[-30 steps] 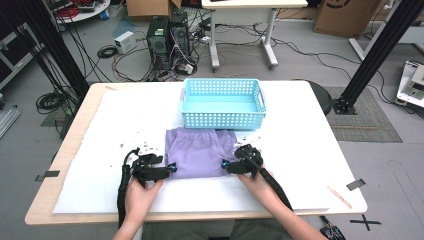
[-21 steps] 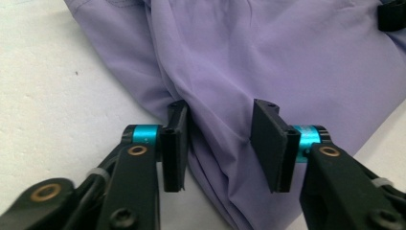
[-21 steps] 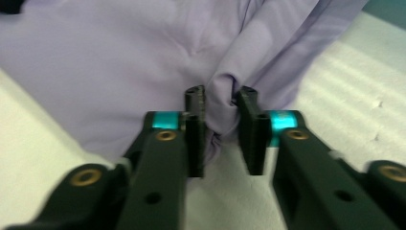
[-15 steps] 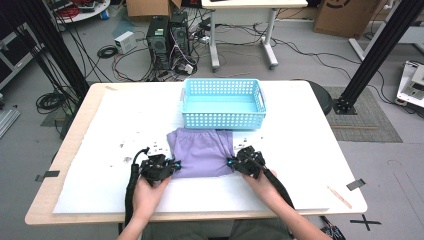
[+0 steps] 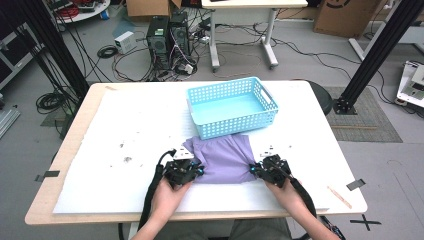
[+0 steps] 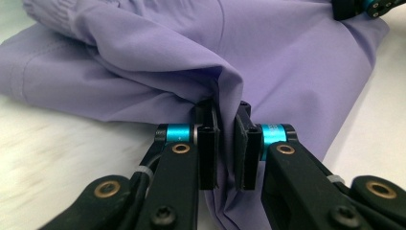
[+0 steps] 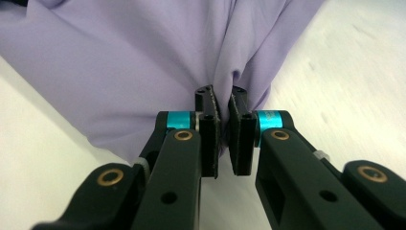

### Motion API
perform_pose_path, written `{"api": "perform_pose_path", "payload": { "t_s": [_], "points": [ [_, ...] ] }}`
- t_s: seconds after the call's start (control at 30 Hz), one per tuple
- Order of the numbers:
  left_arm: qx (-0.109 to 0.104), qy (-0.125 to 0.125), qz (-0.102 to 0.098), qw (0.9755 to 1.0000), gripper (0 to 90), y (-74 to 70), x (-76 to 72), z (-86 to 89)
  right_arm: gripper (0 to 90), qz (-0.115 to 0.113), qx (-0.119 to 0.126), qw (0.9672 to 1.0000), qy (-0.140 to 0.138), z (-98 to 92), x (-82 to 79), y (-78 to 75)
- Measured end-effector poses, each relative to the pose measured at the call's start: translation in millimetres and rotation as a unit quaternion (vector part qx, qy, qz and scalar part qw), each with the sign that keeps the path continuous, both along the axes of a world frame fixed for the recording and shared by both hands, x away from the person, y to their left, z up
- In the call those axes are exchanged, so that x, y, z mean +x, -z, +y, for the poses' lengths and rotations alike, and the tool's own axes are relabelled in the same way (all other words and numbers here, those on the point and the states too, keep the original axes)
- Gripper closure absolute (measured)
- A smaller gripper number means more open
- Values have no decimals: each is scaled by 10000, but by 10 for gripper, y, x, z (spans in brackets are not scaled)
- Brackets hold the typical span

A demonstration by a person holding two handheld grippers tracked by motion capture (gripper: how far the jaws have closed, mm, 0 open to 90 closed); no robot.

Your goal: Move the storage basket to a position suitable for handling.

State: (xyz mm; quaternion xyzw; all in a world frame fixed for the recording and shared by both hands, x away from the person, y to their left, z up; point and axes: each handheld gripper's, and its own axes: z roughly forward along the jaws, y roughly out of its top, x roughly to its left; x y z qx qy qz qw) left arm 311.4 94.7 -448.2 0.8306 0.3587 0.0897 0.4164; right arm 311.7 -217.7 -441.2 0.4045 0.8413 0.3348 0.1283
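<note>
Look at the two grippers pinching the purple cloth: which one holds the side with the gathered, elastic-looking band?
The left gripper. Its view shows a gathered band at the purple cloth's far edge; the right gripper grips plain folds.

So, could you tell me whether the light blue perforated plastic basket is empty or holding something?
Empty: the light blue perforated plastic basket shows a bare floor in the high view, and the purple cloth lies on the table in front of it.
</note>
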Motion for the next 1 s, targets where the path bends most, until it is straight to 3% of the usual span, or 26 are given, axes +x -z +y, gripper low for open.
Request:
{"api": "perform_pose_path", "payload": {
  "t_s": [0.3, 0.6, 1.0],
  "points": [
    [-86, 405, 107, 9991, 822, 3, -133, -215, 850, -8, 88, 9999, 86, -332, -345, 15],
    [-188, 584, 252, 9978, 822, 3, -363, -139, 849, -40, 100, 9999, 37, -398, -578, 24],
    [-240, 670, 298, 9970, 821, 8, -454, -122, 847, -111, 68, 9998, -116, -410, -716, 26]
  ]
}}
